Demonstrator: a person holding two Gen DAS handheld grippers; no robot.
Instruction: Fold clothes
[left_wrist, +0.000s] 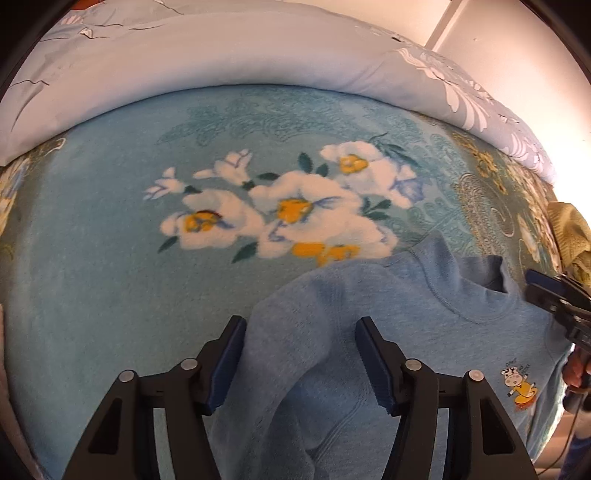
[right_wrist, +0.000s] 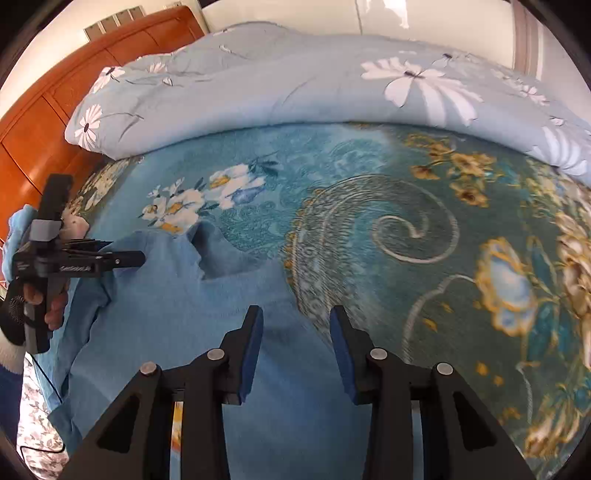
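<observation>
Blue sweater (left_wrist: 388, 317) flat on flowery blanket (left_wrist: 110, 258), cow picture (left_wrist: 519, 384) at 4 o'clock. Left gripper (left_wrist: 300, 363) fingers wide, over sleeve, holding nothing. Right gripper (right_wrist: 296, 352) fingers wide, over sweater edge. Quilt (right_wrist: 295, 85) at 12 o'clock.

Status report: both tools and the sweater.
Left tool open, over sleeve. Right tool open, empty. Blue sweater flat on floral blanket, unfolded. Nothing in the way.

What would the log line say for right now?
left gripper: open over sleeve | right gripper: open at shoulder | blue sweatshirt: unfolded on floral blanket
</observation>
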